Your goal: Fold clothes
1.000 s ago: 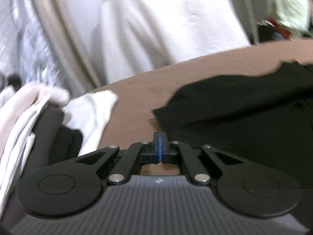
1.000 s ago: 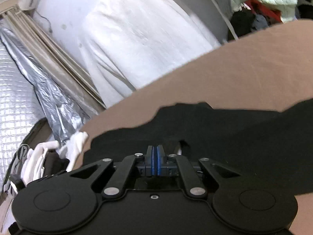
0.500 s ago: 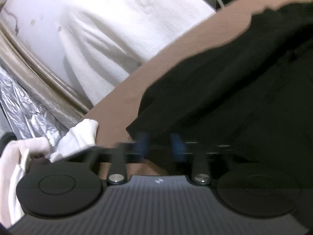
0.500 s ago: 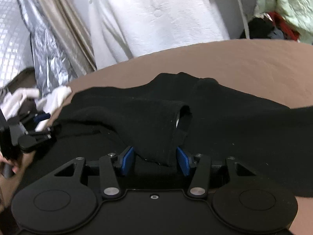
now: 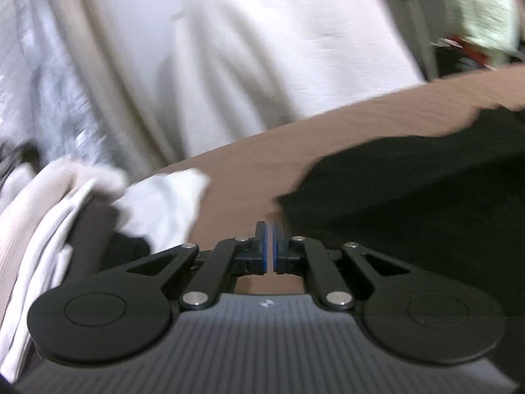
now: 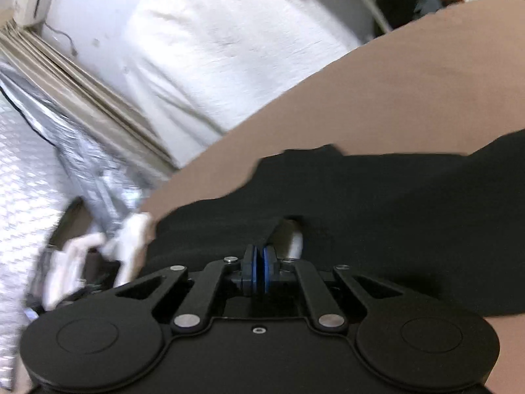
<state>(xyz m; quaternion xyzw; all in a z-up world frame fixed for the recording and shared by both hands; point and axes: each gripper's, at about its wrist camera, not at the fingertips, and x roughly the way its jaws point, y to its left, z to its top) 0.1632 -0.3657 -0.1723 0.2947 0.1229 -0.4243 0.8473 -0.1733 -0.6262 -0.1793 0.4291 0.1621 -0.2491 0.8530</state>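
Observation:
A black garment [image 6: 377, 190] lies spread on the brown surface [image 6: 426, 92]. My right gripper [image 6: 260, 261] is over it, its blue pads pressed together at the collar. The white label [image 6: 290, 238] sits right beside the tips, and a ridge of black cloth seems to run into them. In the left wrist view the black garment [image 5: 410, 190] fills the right side. Its near corner lies just right of my left gripper [image 5: 267, 229]. That gripper is shut with a hairline gap and nothing in it, over bare brown surface [image 5: 249, 151].
A pile of white and dark folded clothes [image 5: 49, 216] sits at the left edge of the surface, and the clothes pile [image 6: 98, 249] shows in the right wrist view too. A white sheet [image 5: 262, 49] hangs behind. Silver foil [image 6: 29, 170] and more laundry [image 5: 475, 10] lie beyond.
Half a second ago both grippers were open at the black garment, the right one around its collar fold. Both are now shut. The left one has drawn back off the garment's corner.

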